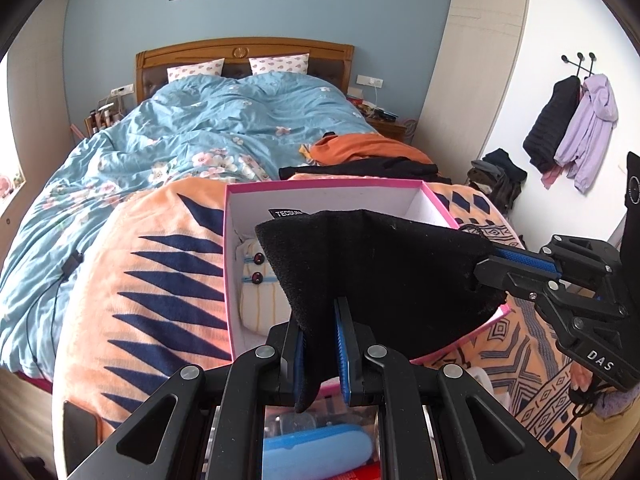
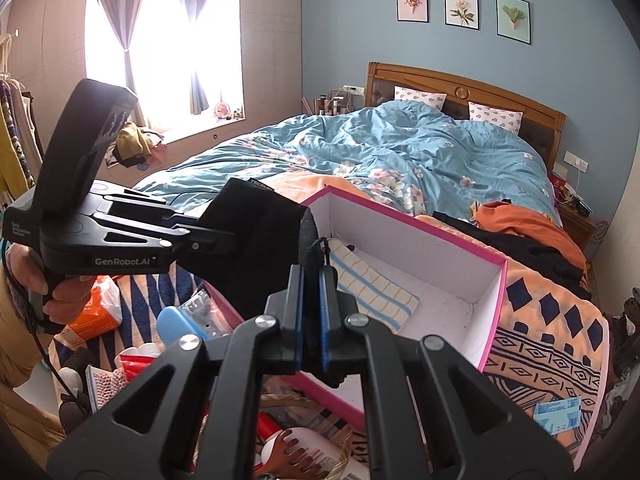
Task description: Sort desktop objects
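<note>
Black pouch (image 1: 384, 264), centre frame, is clamped at opposite edges by left hand-held gripper (image 1: 323, 344) and right hand-held gripper (image 2: 310, 320), above pink box (image 1: 320, 188).

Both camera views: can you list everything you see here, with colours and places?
black cloth pouch: 1, black, held over the box by both grippers
box: 1, pink outside, white inside, on the blanket
striped cloth: 1, cream with yellow and blue stripes, in the box
blanket: 1, orange with navy pattern, under the box
duvet: 1, blue floral, on the bed
left gripper: 1, black with blue fingers, shut on the pouch
right gripper: 1, black, shut on the pouch
</note>
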The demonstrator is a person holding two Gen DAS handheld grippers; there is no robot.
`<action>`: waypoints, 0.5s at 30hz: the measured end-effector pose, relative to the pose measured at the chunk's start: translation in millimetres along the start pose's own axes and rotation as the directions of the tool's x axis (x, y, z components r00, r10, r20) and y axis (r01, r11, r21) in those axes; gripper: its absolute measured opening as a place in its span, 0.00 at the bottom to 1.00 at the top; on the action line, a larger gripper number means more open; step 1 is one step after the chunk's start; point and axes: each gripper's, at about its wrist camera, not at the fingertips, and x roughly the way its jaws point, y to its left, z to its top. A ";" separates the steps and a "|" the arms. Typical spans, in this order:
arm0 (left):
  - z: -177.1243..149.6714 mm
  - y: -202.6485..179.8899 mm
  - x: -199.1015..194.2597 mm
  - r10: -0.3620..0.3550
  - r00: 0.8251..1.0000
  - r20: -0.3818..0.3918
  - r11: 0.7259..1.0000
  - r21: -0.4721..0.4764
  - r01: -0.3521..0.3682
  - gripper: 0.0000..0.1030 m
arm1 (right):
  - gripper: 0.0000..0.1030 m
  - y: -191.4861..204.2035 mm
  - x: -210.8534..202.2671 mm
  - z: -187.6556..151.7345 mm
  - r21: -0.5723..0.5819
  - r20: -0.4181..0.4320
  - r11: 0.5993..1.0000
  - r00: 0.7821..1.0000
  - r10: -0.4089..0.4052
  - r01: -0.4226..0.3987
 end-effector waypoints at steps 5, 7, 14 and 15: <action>6.9 1.8 12.3 0.009 1.000 -0.013 1.000 -0.003 -0.009 0.12 | 0.08 -4.1 5.1 2.6 0.005 -0.002 1.000 1.000 -0.001 0.001; 9.3 2.5 17.1 0.010 1.000 -0.019 1.000 -0.005 -0.010 0.12 | 0.08 -5.6 7.4 3.6 0.007 -0.004 1.000 1.000 -0.003 0.003; 14.2 3.3 28.1 0.006 0.999 -0.032 1.000 -0.014 -0.007 0.12 | 0.08 -8.5 12.2 6.7 0.010 -0.009 1.000 1.000 -0.006 0.006; 14.6 2.9 29.0 0.007 0.999 -0.034 1.000 -0.015 -0.007 0.12 | 0.08 -8.7 13.0 7.0 0.009 -0.010 1.000 1.000 -0.007 0.007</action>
